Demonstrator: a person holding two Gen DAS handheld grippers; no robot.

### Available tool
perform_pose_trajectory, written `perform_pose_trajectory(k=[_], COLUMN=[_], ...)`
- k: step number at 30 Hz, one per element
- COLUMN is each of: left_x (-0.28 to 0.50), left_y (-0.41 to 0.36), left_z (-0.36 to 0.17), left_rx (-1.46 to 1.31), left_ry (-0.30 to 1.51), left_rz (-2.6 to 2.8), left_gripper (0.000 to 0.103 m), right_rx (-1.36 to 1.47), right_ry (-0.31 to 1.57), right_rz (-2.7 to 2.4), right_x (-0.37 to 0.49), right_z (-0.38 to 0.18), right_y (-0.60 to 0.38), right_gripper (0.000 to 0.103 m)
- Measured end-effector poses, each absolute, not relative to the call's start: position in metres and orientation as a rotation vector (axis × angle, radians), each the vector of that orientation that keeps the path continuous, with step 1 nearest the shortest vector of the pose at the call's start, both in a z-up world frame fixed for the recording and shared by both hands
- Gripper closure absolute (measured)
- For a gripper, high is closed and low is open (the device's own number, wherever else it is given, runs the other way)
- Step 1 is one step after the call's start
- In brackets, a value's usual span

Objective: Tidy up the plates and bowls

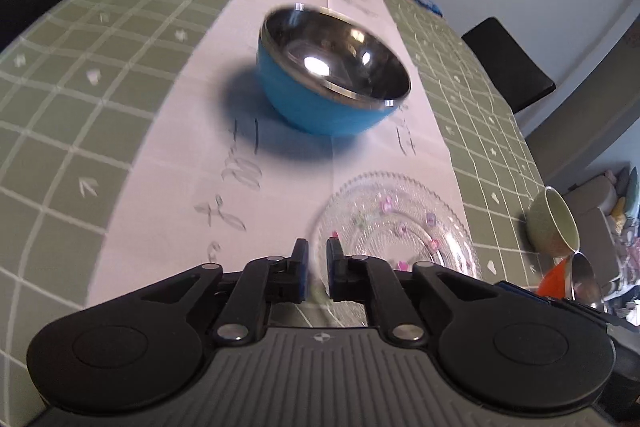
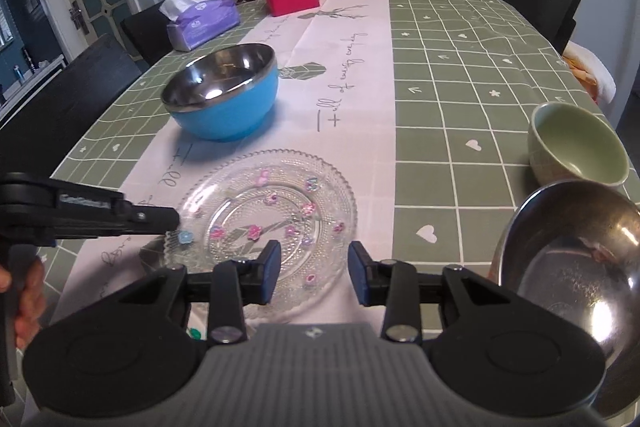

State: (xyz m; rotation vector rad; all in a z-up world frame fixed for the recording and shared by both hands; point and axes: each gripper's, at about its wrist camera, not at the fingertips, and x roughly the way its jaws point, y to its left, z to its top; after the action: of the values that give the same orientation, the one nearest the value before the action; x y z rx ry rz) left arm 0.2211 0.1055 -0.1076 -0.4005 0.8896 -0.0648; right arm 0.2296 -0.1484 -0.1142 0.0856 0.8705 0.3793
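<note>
Plates and bowls sit scattered on the desk [image 2: 460,75], so I judge the sorting barely begun. My left hand-held gripper [image 1: 317,251] has its jaws a narrow gap apart at the near rim of the glass plate [image 2: 268,211]; from the right view its tip reaches the plate's left edge, but I cannot tell whether it pinches it. My right hand-held gripper [image 2: 314,267] hangs spread and empty over the plate's near edge. Beyond, the blue bowl [image 2: 224,95] stands alone. At right, the green bowl [image 2: 576,147] and steel bowl [image 2: 572,267] sit close together. Nothing is stacked yet.
</note>
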Motion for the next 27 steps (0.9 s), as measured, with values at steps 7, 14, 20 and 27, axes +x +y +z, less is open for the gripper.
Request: perform_pose_trajectory(k=[7,14,20,27], left_x=[0.223,0.224,0.223,0.224], left_y=[0.107,0.105,0.106,0.112], left_z=[-0.104,-0.117,-0.12,-0.121], left_rx=[-0.393,-0.393,-0.405,-0.416], left_ry=[0.84,0.871,0.889,0.894], left_rz=[-0.098,-0.12,-0.126,-0.114], left_gripper=[0.069,0.069,0.069,0.069], right_rx=[0.145,0.173,0.233,0.275], right_ry=[0.895,0.924,0.965,0.971], right_rz=[0.339,0.329,0.34,0.4], right_x=[0.246,0.256,0.259,0.262], right_z=[-0.12,-0.125,-0.132,-0.134], right_y=[-0.154,-0.153,-0.155,-0.151], right_gripper=[0.057,0.065,0.072,0.075])
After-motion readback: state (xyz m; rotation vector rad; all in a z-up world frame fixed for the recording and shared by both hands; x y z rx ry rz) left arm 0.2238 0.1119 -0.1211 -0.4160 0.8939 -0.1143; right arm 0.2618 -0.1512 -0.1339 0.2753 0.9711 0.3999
